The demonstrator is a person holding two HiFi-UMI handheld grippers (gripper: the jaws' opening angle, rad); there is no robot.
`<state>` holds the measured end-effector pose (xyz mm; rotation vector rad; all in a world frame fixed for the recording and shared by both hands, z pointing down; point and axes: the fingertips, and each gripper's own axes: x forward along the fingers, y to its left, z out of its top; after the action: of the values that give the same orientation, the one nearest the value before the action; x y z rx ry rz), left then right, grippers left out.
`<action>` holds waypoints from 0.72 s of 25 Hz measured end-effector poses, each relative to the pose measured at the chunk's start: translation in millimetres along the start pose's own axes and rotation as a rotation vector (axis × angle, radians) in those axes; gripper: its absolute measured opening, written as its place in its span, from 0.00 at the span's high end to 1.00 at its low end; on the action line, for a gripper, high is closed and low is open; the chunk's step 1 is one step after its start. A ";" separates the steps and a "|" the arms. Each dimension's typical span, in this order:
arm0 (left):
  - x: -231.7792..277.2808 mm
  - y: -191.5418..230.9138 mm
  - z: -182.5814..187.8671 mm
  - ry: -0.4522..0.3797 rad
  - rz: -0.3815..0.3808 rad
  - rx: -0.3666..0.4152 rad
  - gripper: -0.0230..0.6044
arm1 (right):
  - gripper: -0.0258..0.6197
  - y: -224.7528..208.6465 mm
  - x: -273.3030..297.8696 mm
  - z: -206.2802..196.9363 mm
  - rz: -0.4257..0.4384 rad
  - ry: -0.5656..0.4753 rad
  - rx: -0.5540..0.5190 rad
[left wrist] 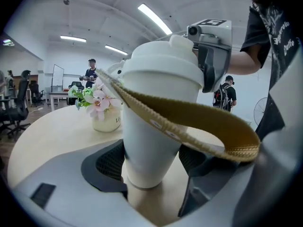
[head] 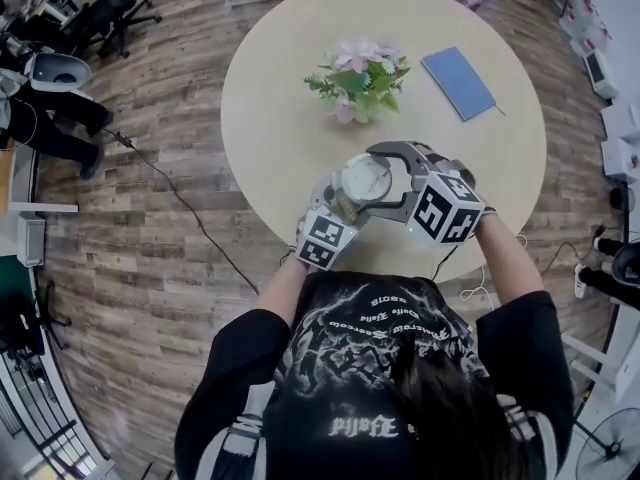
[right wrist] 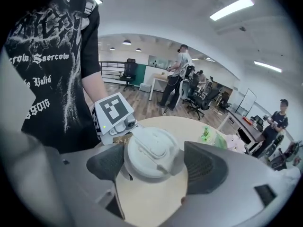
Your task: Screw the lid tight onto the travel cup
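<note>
Right gripper view: right hand-held gripper (right wrist: 156,164) grips lid (right wrist: 150,150).

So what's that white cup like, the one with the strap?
The travel cup is white, smooth like plastic, and narrower at the bottom. It stands upright on the round pale table, near the person's edge. A white lid with a flip tab sits on top, and a tan woven strap loops from it. The left gripper clamps its body; the right gripper clamps the lid.

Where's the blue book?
In the head view, the blue book lies flat on the far right part of the round table, just right of the flowers.
</note>
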<state>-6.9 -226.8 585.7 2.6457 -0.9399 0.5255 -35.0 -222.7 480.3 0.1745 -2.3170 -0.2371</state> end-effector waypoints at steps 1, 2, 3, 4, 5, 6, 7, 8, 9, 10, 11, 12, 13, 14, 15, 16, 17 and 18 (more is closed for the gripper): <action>-0.5 0.5 -0.1 -0.004 0.010 -0.003 0.35 | 0.34 -0.5 -0.3 1.1 -0.019 -0.017 0.019; -1.0 1.1 -0.3 -0.007 0.018 -0.005 0.35 | 0.34 -1.0 -0.5 2.2 -0.040 -0.035 0.039; -1.1 1.5 -0.4 -0.009 0.026 -0.007 0.35 | 0.34 -1.5 -0.9 3.0 -0.062 -0.053 0.062; -0.9 1.7 -0.6 -0.011 0.032 -0.009 0.35 | 0.34 -2.2 -1.3 3.5 -0.085 -0.071 0.085; -0.5 1.9 -0.8 -0.012 0.037 -0.011 0.35 | 0.34 -3.0 -1.8 4.2 -0.109 -0.090 0.109; -0.2 2.2 -0.9 -0.013 0.042 -0.013 0.35 | 0.34 -3.9 -2.3 5.1 -0.132 -0.108 0.132; 0.0 2.4 -1.1 -0.013 0.047 -0.015 0.35 | 0.34 -4.8 -2.5 6.2 -0.156 -0.126 0.155; 0.0 2.6 -1.3 -0.014 0.051 -0.017 0.35 | 0.34 -5.6 -2.5 7.1 -0.180 -0.145 0.179; -0.1 2.7 -1.5 -0.014 0.055 -0.019 0.35 | 0.33 -6.3 -2.3 7.8 -0.204 -0.166 0.212; -0.2 2.6 -1.5 -0.015 0.060 -0.021 0.35 | 0.33 -7.3 -2.3 8.4 -0.230 -0.195 0.257; 0.0 2.5 -1.5 -0.015 0.066 -0.023 0.35 | 0.33 -9.4 -2.9 9.6 -0.260 -0.230 0.314; 0.3 2.5 -1.5 -0.017 0.073 -0.026 0.35 | 0.35 -12.4 -3.8 11.4 -0.291 -0.266 0.369; 0.6 2.7 -1.6 -0.019 0.077 -0.030 0.35 | 0.36 -15.0 -4.5 12.9 -0.317 -0.291 0.403; 1.0 2.7 -1.8 -0.019 0.076 -0.032 0.35 | 0.36 -16.1 -4.9 13.4 -0.333 -0.301 0.417; 1.3 2.6 -2.1 -0.018 0.071 -0.028 0.35 | 0.36 -16.3 -5.0 13.2 -0.340 -0.301 0.418; 1.3 2.7 -2.2 -0.015 0.068 -0.023 0.35 | 0.35 -16.1 -4.9 13.0 -0.342 -0.300 0.415; 1.2 2.8 -2.4 -0.012 0.069 -0.020 0.35 | 0.35 -15.9 -4.7 12.9 -0.343 -0.299 0.413; 1.2 2.8 -2.6 -0.010 0.075 -0.020 0.35 | 0.35 -15.6 -4.7 12.8 -0.347 -0.299 0.414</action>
<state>-8.4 -228.5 588.9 2.6062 -1.0454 0.5179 -40.4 -235.5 464.8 0.7989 -2.5994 0.0554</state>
